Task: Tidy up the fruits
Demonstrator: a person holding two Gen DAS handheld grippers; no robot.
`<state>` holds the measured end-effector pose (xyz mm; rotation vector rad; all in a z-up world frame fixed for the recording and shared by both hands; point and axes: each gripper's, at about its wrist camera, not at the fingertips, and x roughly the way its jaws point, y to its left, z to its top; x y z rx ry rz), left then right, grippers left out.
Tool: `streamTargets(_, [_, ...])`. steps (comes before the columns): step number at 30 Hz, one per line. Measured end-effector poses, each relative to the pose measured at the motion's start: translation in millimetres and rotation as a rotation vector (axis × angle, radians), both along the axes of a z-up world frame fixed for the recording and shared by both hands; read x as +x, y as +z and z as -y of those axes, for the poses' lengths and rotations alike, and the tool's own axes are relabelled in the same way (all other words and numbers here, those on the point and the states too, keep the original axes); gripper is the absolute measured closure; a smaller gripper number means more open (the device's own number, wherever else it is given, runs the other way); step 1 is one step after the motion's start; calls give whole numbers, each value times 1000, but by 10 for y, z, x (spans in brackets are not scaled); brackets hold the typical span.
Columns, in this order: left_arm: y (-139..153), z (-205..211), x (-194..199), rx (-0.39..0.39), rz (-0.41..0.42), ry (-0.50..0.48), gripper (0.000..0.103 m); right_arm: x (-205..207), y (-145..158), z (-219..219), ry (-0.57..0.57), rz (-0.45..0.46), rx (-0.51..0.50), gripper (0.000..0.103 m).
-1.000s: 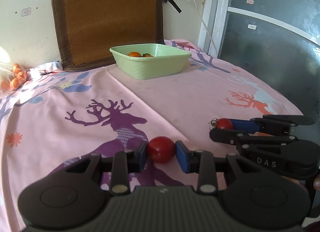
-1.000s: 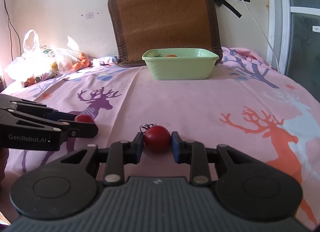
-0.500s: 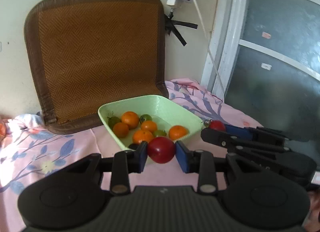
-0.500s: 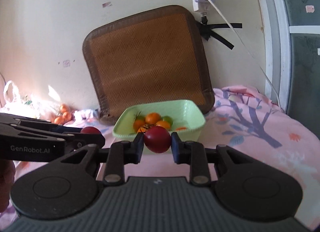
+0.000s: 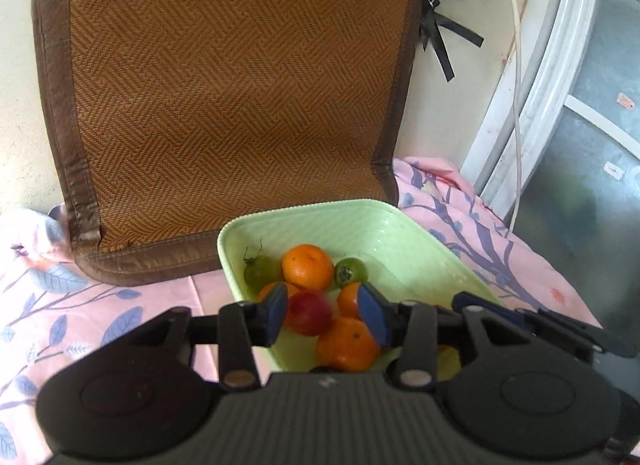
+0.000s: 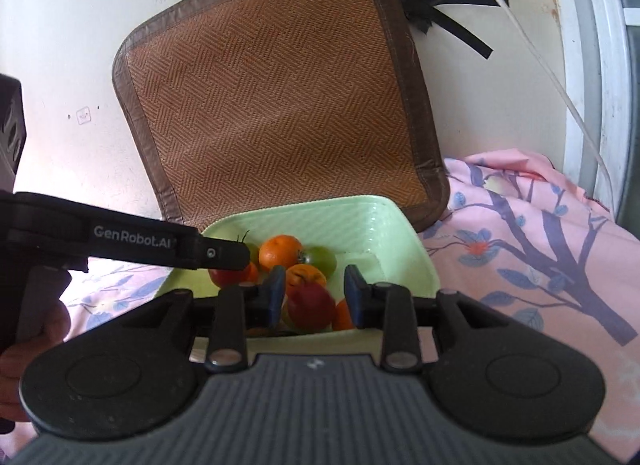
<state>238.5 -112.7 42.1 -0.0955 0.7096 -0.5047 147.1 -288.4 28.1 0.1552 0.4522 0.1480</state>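
Observation:
A pale green bowl [image 5: 304, 211] [image 6: 296, 205] holds several oranges [image 5: 307, 267] and green tomatoes [image 5: 262, 269]. My left gripper [image 5: 324, 313] hangs over the bowl's near side with its jaws opening. A blurred red tomato [image 5: 310, 313] lies between them, touching the left pad and clear of the right one. My right gripper [image 6: 314, 293] is beside it over the bowl, jaws also opening. Its red tomato [image 6: 311, 307] sits low between the pads with a gap on the right. In the right wrist view the left gripper's finger [image 6: 208, 253] crosses above the left tomato [image 6: 228, 277].
A brown woven cushion [image 5: 224, 105] leans on the wall right behind the bowl. Pink printed cloth [image 5: 100, 305] covers the surface. A white cable [image 5: 516, 65] hangs at the right by a glass door [image 5: 600, 145]. A hand [image 6: 24, 349] grips the left tool.
Both grippers carried their tomatoes from low over the cloth forward to above the bowl. Their jaws have spread, and neither tomato is clamped any more.

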Motion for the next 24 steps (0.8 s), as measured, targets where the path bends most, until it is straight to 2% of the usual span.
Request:
streamTargets(6, [261, -205, -474, -15, 54, 25, 62, -344, 157, 63, -67, 34, 65, 68])
streamTargets(9, [334, -283, -866, 30, 84, 64, 60, -653, 176, 62, -97, 36, 125, 68])
streamTargets(10, [337, -298, -1007, 47, 93, 75, 55, -780, 167, 53, -107, 32, 147, 68])
streamTargets(11, [331, -306, -1140, 61, 103, 83, 52, -890, 150, 42, -114, 25, 170, 67])
streamTargets(13, [317, -326, -1427, 89, 121, 88, 52, -1092, 102, 10, -120, -6, 214, 54])
streamTargets(14, [303, -344, -1554, 93, 124, 92, 51, -1183, 79, -14, -124, -21, 227, 52])
streamTargets(18, [251, -469, -1951, 89, 111, 128, 49, -1499, 11, -138, -95, -88, 244, 52])
streamTargets(24, [210, -613, -2319, 110, 122, 187, 45, -1835, -29, -280, -68, -127, 258, 52])
